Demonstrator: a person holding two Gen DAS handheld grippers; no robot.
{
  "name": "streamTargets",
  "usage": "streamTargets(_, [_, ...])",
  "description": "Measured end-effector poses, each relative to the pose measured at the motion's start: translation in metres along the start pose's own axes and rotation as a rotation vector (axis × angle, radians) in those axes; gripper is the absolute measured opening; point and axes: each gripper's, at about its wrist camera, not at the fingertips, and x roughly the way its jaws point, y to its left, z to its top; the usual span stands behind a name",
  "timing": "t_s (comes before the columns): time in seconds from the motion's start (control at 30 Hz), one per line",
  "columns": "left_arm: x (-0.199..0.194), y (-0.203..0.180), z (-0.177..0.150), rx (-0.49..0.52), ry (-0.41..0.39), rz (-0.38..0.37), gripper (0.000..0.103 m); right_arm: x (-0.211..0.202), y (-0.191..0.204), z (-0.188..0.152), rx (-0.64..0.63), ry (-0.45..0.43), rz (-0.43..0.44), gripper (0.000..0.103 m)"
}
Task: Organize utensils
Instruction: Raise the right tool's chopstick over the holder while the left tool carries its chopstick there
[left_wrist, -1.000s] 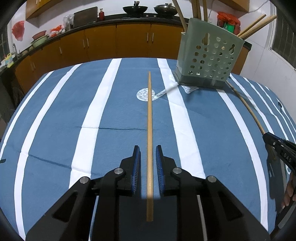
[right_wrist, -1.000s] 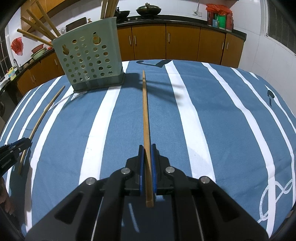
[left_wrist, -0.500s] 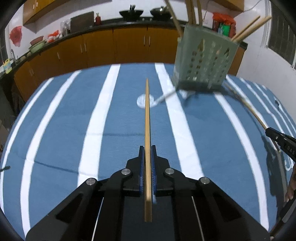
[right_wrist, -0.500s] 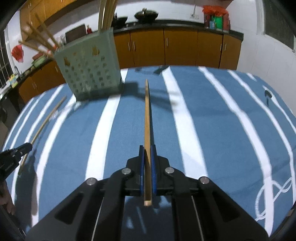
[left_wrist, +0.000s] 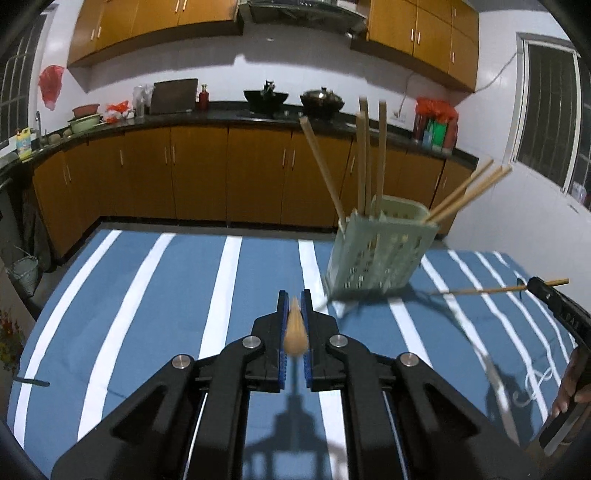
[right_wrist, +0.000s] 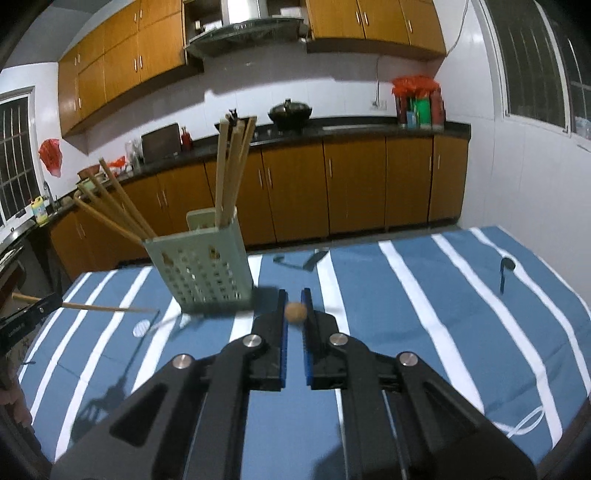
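Blue striped tablecloth (left_wrist: 155, 295) now sits below both chopsticks: your left gripper (left_wrist: 294, 325) and right gripper (right_wrist: 294, 314) each clamp one, lifted clear, holder (left_wrist: 380, 254) far right, next drop-in.

White tiled walls (left_wrist: 295, 66) all round this kitchen, with glossy orange-brown wooden cabinets (left_wrist: 199, 173) below a dark black countertop (left_wrist: 221, 118) and more of them overhead. A steel range hood (right_wrist: 240, 26) hangs above two black woks (left_wrist: 266, 98). Barred windows (left_wrist: 550, 118) sit on the side wall. The blue-and-white striped tablecloth (left_wrist: 147, 295) fills the foreground.
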Motion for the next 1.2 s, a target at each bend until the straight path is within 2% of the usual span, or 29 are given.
streamTargets(0.1, [-0.003,-0.002,0.014,0.000,-0.024,-0.008,0.007,-0.004,0.000,0.016,-0.004,-0.028,0.012,0.008])
streamTargets(0.23, [-0.014,-0.013,0.039,0.028,-0.095,-0.027,0.007,-0.017,0.003,0.039,-0.010,-0.089,0.034,0.008])
streamTargets(0.47, [-0.031,-0.036,0.068,0.070,-0.188,-0.071,0.007,-0.046,0.012,0.078,-0.018,-0.183,0.123,0.008])
streamTargets(0.73, [-0.048,-0.056,0.102,0.037,-0.309,-0.134,0.007,-0.073,0.032,0.112,-0.049,-0.280,0.211,0.008])
streamTargets(0.9, [-0.048,-0.067,0.123,0.004,-0.391,-0.143,0.007,-0.061,0.046,0.126,-0.060,-0.284,0.224,0.008])
streamTargets(1.0, [-0.040,-0.073,0.127,0.012,-0.423,-0.124,0.007,-0.046,0.052,0.130,-0.060,-0.267,0.227,0.008])
streamTargets(1.2, [-0.006,-0.074,0.114,0.008,-0.368,-0.109,0.007,-0.014,0.060,0.127,-0.064,-0.213,0.213,0.008])
